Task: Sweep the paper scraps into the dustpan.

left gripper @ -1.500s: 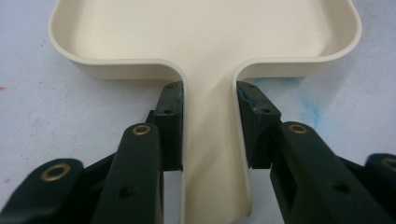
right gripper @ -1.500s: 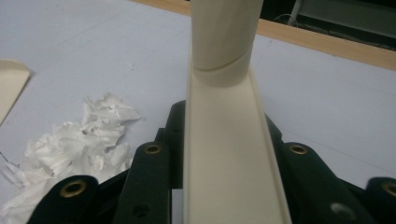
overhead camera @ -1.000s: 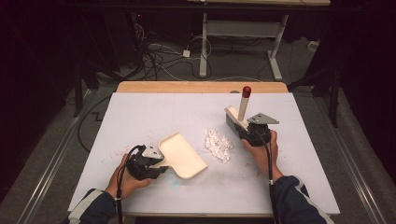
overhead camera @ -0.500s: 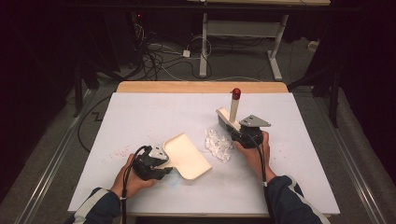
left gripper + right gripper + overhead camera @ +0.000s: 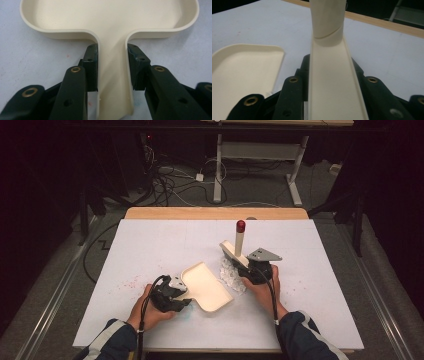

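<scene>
A cream dustpan (image 5: 207, 289) lies flat on the white table, left of centre. My left gripper (image 5: 183, 292) is shut on its narrow handle (image 5: 112, 75), one jaw on each side, and the pan's tray (image 5: 112, 20) spreads out ahead. My right gripper (image 5: 246, 268) is shut on a cream brush (image 5: 332, 82) whose round handle (image 5: 239, 242) stands upright with a red tip (image 5: 241, 225). A small heap of crumpled white scraps (image 5: 230, 276) lies between the pan's front edge and the brush. The dustpan (image 5: 242, 72) lies just left of the right gripper (image 5: 332, 72).
The white tabletop (image 5: 150, 245) has a wooden strip (image 5: 215, 213) along its far edge. Faint pink specks (image 5: 129, 282) dot the surface left of the left hand. Beyond the table are floor cables (image 5: 165, 180) and the legs of another desk (image 5: 295, 175).
The left gripper has slid the dustpan to the right toward the scraps. The right gripper has brought the brush left and nearer, so it now stands against the heap.
</scene>
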### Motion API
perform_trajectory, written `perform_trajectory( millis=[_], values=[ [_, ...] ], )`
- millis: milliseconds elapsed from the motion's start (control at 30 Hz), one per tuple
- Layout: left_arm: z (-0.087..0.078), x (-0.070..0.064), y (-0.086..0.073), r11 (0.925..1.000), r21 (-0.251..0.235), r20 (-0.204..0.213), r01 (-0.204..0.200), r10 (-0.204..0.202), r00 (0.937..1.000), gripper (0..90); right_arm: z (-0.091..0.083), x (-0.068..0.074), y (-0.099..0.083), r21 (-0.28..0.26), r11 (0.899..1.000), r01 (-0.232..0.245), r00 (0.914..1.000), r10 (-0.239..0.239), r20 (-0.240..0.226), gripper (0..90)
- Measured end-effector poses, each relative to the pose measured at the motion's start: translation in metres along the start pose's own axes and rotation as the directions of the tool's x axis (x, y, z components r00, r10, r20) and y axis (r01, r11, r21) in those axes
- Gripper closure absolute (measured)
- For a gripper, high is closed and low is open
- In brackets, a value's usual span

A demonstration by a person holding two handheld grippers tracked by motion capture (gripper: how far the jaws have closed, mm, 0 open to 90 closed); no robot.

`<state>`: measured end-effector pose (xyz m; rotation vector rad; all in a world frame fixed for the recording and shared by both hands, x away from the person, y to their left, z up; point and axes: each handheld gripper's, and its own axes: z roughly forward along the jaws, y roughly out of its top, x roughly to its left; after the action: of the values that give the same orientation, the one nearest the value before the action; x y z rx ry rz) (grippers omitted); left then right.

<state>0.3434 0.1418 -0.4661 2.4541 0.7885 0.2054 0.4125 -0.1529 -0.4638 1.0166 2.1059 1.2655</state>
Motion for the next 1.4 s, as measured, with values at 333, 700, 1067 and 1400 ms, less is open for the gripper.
perform_trajectory(
  millis=[333,700,1067,1400],
  values=[
    [0.001,-0.002,0.003,0.9998,-0.006,0.0,0.019,-0.019,0.9998,63.4,0.002,0.04,0.002,-0.005,0.998,0.066,0.9932,-0.066,-0.096,67.1],
    [0.002,-0.004,0.007,0.9997,-0.013,0.004,0.021,-0.021,0.9998,63.4,0.004,0.071,0.009,-0.008,0.995,0.1,0.9861,-0.1,-0.133,67.4],
    [-0.003,0.0,0.003,0.9998,-0.01,0.01,0.017,-0.017,0.9998,63.4,-0.012,0.066,0.025,-0.045,0.994,0.104,0.986,-0.109,-0.126,67.4],
    [-0.006,0.003,0.0,0.9999,0.0,0.008,0.017,-0.017,0.9998,63.4,-0.023,0.052,0.028,-0.07,0.996,0.056,0.9901,-0.065,-0.125,67.4]
  ],
)
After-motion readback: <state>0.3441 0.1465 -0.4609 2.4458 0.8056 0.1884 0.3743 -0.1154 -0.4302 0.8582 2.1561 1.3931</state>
